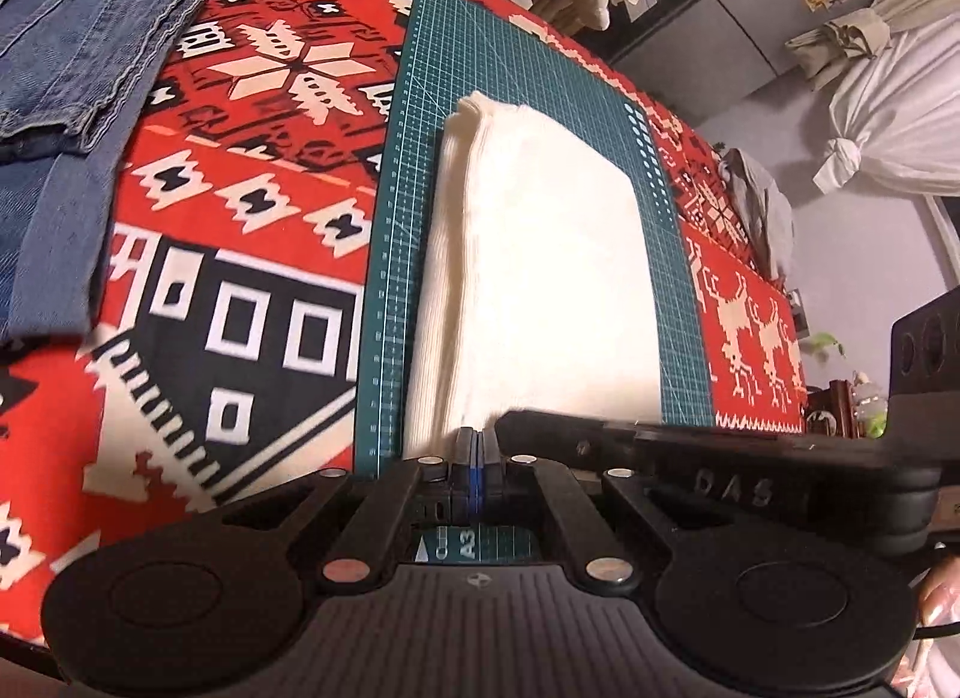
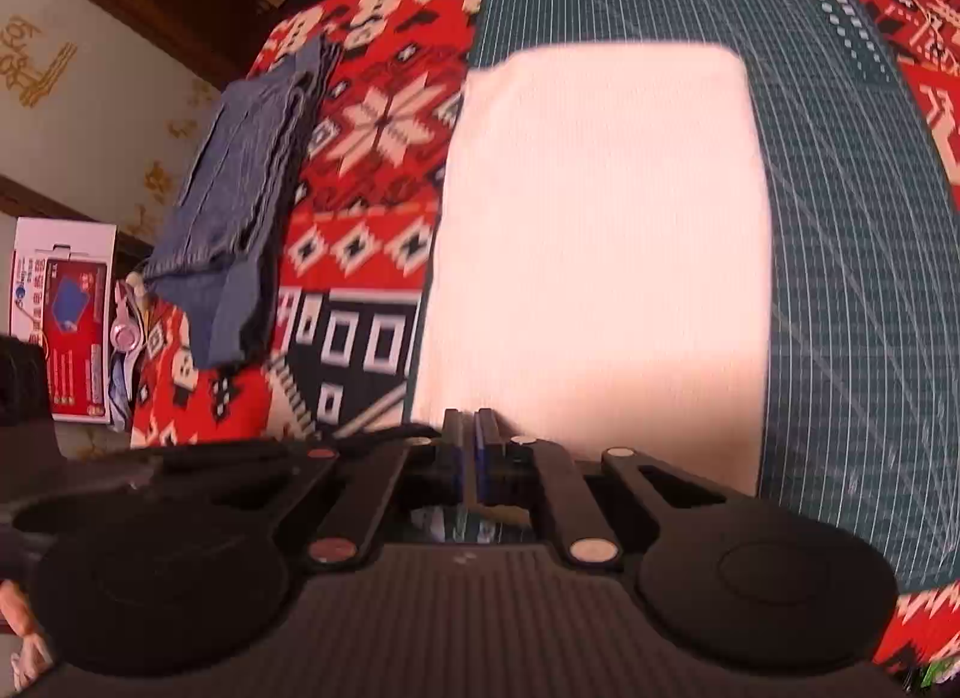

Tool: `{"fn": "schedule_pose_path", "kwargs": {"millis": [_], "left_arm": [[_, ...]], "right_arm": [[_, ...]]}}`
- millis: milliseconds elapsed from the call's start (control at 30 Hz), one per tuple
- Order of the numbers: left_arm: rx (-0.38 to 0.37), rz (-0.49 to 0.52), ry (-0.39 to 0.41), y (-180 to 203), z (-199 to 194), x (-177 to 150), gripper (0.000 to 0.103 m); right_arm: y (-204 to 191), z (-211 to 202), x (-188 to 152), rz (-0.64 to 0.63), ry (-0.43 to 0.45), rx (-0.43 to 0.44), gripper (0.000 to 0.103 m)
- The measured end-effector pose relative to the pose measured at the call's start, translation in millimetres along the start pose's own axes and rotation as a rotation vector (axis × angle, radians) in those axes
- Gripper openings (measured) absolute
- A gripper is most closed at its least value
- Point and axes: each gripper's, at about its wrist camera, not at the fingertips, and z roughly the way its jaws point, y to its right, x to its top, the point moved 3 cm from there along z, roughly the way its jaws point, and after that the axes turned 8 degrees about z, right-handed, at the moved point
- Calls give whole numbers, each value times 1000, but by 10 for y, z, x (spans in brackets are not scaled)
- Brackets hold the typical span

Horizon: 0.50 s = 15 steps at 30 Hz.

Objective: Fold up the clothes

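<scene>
A folded white garment [image 1: 540, 254] lies flat on a green cutting mat [image 1: 390, 254]; in the right wrist view the garment [image 2: 600, 242] fills the middle of the mat [image 2: 858, 278]. My left gripper [image 1: 477, 446] is shut, its tips at the garment's near left edge, with nothing visible between the fingers. My right gripper [image 2: 471, 434] is also shut, at the garment's near edge. The right gripper's black body [image 1: 690, 452] lies across the garment's near right corner, close beside the left one. Folded blue jeans [image 1: 78, 68] rest to the left of the mat, also seen as jeans [image 2: 240, 200].
A red, black and cream patterned cloth [image 1: 240, 254] covers the table. White tied bundles [image 1: 888, 116] and grey cabinets stand beyond the right edge. A red and white box [image 2: 66, 314] stands off the table's left side. A hand [image 1: 942, 596] shows at the lower right.
</scene>
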Motion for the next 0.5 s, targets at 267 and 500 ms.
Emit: {"fn": "schedule_pose_path", "kwargs": {"millis": [267, 500], "left_arm": [[30, 55, 73, 25, -260, -125, 3], [47, 139, 120, 78, -202, -46, 21]], "right_arm": [[104, -269, -257, -31, 51, 24, 7], [391, -516, -366, -19, 114, -9, 9]]}}
